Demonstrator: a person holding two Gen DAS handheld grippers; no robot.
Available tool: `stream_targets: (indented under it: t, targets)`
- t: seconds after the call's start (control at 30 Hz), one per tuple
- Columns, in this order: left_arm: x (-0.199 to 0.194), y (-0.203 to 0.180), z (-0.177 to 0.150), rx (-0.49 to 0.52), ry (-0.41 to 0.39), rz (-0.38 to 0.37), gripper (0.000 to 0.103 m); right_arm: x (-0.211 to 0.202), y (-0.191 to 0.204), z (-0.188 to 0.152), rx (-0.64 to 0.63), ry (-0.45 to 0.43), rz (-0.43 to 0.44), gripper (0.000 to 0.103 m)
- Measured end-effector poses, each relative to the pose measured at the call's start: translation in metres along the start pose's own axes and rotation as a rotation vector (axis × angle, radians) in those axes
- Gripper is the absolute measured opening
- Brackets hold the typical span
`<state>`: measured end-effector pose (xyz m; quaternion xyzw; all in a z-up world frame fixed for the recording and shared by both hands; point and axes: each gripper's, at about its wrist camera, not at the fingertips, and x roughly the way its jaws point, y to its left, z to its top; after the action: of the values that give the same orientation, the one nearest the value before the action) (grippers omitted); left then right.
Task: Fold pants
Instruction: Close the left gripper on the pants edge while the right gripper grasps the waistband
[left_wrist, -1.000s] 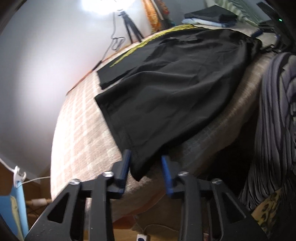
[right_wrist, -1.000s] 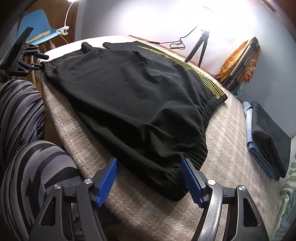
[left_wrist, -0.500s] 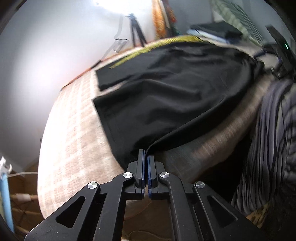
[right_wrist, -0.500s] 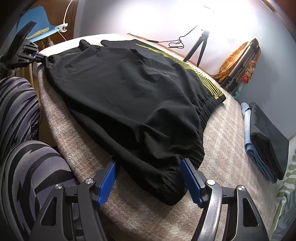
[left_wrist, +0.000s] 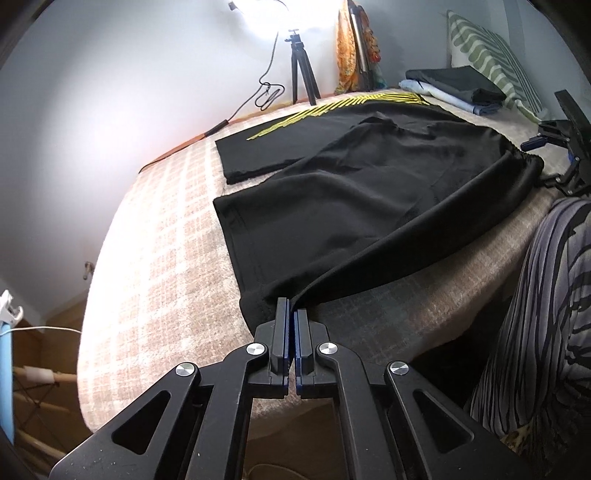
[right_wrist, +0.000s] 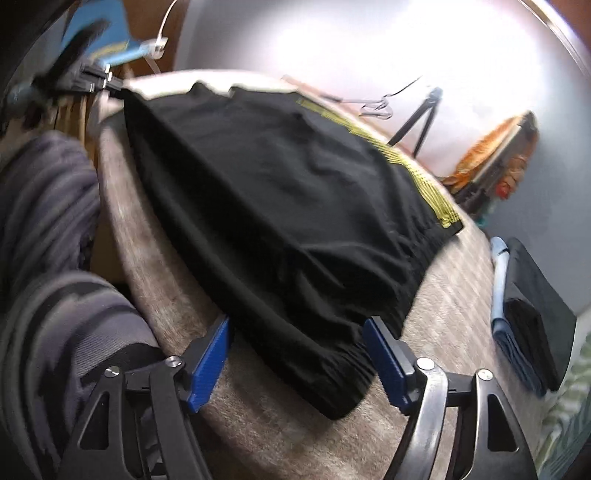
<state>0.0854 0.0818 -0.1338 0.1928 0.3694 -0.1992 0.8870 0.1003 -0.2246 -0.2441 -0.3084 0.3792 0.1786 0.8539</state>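
Black pants (left_wrist: 369, 192) with yellow side stripes (left_wrist: 332, 107) lie spread on a checked bed cover (left_wrist: 155, 236). My left gripper (left_wrist: 290, 321) is shut on the near hem corner of a leg at the bed's edge. In the right wrist view the pants (right_wrist: 295, 206) fill the middle, and my right gripper (right_wrist: 299, 343) is open with its blue fingers (right_wrist: 208, 360) either side of the waistband corner (right_wrist: 332, 384). The right gripper also shows at the far right of the left wrist view (left_wrist: 554, 144), and the left gripper shows blurred at the upper left of the right wrist view (right_wrist: 88, 83).
A stack of folded clothes (left_wrist: 454, 88) lies at the bed's far corner beside a striped pillow (left_wrist: 491, 62); it also shows in the right wrist view (right_wrist: 528, 317). A small tripod (left_wrist: 301, 70) and cable stand by the wall. The person's striped trouser legs (left_wrist: 546, 314) are against the bed's near edge.
My left gripper has shut on the leg hem and pulled it slightly. My right gripper has moved closer around the waistband corner and stays open; its view is blurred by motion.
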Motion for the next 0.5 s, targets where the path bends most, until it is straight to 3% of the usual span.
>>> stream_targets:
  t: [0.03, 0.13, 0.17, 0.27, 0.4, 0.5]
  targets:
    - [-0.001, 0.0, 0.0, 0.002, 0.002, 0.0, 0.0, 0.0, -0.001, 0.001, 0.0, -0.012, 0.015, 0.064]
    - [-0.001, -0.003, -0.001, 0.003, 0.006, 0.002, 0.0, 0.004, -0.012, 0.003, 0.047, 0.0, 0.116, 0.026]
    - [-0.002, -0.003, 0.0, -0.001, 0.003, 0.003, 0.0, 0.006, -0.017, 0.003, 0.069, 0.005, 0.132, 0.021]
    - [-0.003, -0.002, 0.005, -0.009, -0.017, 0.007, 0.0, 0.006, -0.027, 0.004, 0.115, -0.005, 0.15, 0.012]
    - [-0.004, 0.003, 0.015, -0.039, -0.053, 0.015, 0.0, -0.002, -0.04, 0.008, 0.184, -0.039, 0.173, 0.008]
    - [-0.003, 0.006, 0.02, -0.053, -0.065, 0.019, 0.0, -0.008, -0.042, 0.014, 0.168, -0.052, 0.143, 0.007]
